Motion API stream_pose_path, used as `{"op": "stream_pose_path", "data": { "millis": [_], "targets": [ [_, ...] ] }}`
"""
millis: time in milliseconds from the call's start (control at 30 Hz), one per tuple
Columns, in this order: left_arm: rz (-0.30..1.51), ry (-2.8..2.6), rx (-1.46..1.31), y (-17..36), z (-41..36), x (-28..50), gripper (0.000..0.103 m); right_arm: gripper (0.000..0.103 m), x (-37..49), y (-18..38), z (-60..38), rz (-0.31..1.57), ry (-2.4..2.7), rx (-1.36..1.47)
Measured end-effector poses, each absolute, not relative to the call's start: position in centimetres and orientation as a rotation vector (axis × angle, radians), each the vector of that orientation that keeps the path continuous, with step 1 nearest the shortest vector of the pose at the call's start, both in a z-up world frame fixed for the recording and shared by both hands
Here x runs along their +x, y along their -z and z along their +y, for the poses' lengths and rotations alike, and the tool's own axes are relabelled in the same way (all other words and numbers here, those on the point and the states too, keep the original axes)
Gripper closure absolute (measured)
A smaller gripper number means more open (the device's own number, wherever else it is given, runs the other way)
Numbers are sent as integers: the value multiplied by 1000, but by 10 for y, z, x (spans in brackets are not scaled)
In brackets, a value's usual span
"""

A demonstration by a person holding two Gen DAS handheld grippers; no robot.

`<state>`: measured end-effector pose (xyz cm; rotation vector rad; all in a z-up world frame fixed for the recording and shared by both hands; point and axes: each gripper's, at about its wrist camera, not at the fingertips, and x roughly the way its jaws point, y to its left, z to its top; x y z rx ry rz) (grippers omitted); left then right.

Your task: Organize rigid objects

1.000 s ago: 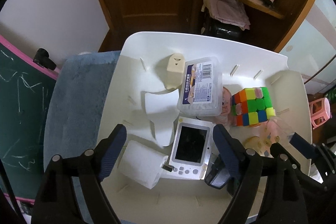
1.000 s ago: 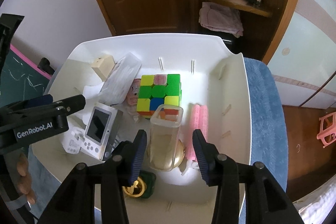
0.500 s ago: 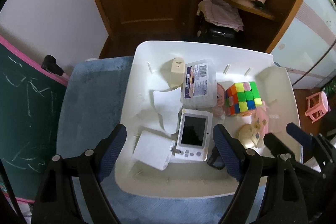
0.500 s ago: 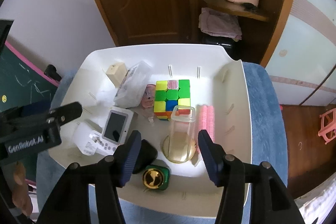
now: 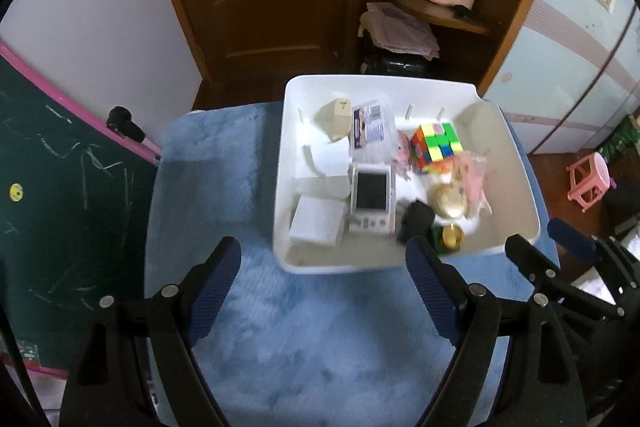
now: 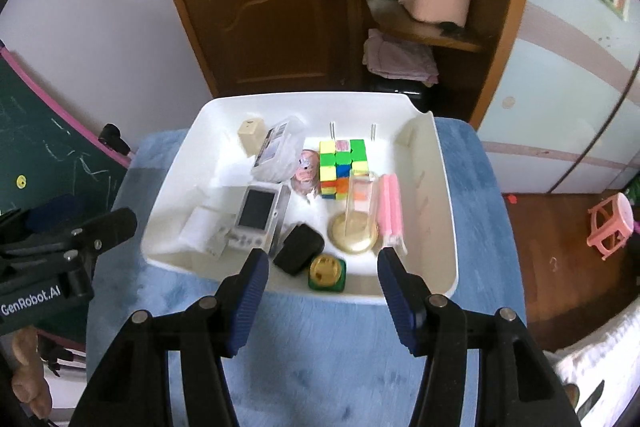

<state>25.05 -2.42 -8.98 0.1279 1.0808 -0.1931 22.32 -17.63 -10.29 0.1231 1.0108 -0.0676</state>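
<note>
Hovering tongs (image 6: 320, 267) gaping, near tray rim (image 6: 360, 297)

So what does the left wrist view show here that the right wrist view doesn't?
Only the left wrist view shows the left tool from behind, open over the blue rug. Only the right wrist view shows the right tool that way, also open, plus the "GenRobot.AI" lettering and the person's fingers. Both show the white bin holding the colour cube, the small screen device, the black item and the gold-topped green item.
</note>
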Motion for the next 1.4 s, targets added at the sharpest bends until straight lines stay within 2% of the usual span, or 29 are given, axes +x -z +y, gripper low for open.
{"op": "stream_pose_path", "data": {
  "millis": [367, 500, 667, 867, 1000, 1400],
  "targets": [
    [1024, 225, 81, 42, 26, 168, 16, 45, 116, 43, -131, 951, 99, 111],
    [997, 224, 60, 28, 42, 143, 16, 35, 86, 27, -115, 919, 105, 103],
    [995, 202, 42, 20, 54, 119, 16, 35, 57, 13, -101, 904, 105, 120],
    [963, 197, 37, 8, 55, 96, 16, 35, 38, -8, -103, 884, 121, 133],
    [941, 188, 28, 0, 52, 86, 16, 26, 31, -19, -112, 863, 137, 130],
    [949, 142, 4, -6, 33, 77, 16, 26, 28, -36, -113, 816, 65, 47]
  ]
}}
